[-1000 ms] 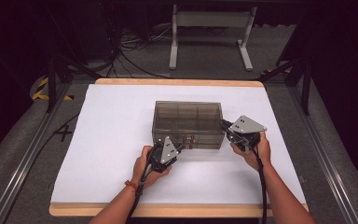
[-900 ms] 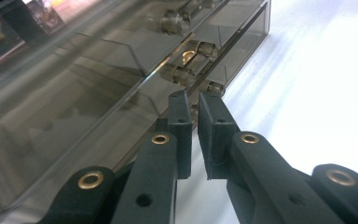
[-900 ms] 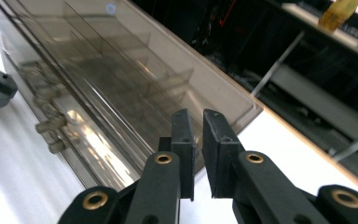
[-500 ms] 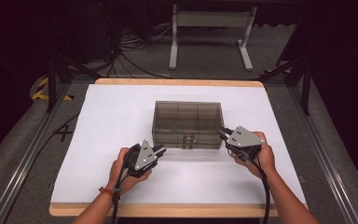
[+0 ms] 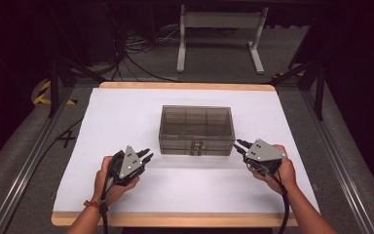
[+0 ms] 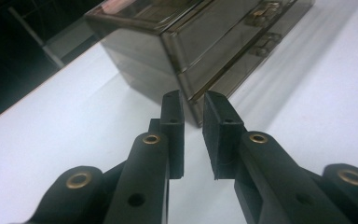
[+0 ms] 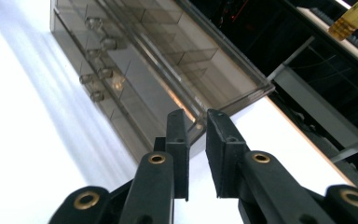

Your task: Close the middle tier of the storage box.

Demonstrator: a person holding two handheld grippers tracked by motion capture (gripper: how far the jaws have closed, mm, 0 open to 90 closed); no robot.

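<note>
A smoky see-through plastic box [image 5: 195, 127] with inner compartments and two front latches [image 5: 196, 146] stands shut in the middle of the white tabletop [image 5: 126, 112]. My left gripper [image 5: 146, 156] hovers off the box's front left corner, apart from it. Its jaws have just been opening and stand slightly apart with nothing between them [image 6: 193, 100]. The box's corner [image 6: 191, 42] lies just beyond them. My right gripper [image 5: 238, 145] sits off the front right corner. Its jaws have also just been opening a little, with nothing between them [image 7: 195, 116], and they point at the box's end wall [image 7: 158, 60].
The white sheet lies on a wooden board [image 5: 185, 86] whose edge shows at the far side. A metal stand [image 5: 219, 22] and cables [image 5: 126, 53] are on the floor behind. Rails [image 5: 29, 161] run along both sides, and striped tape [image 5: 43, 92] marks the left.
My left gripper has drawn away from the box's front, moving left and slightly nearer. My right gripper has backed off the right corner toward the near edge. Both pairs of jaws show a slightly wider gap.
</note>
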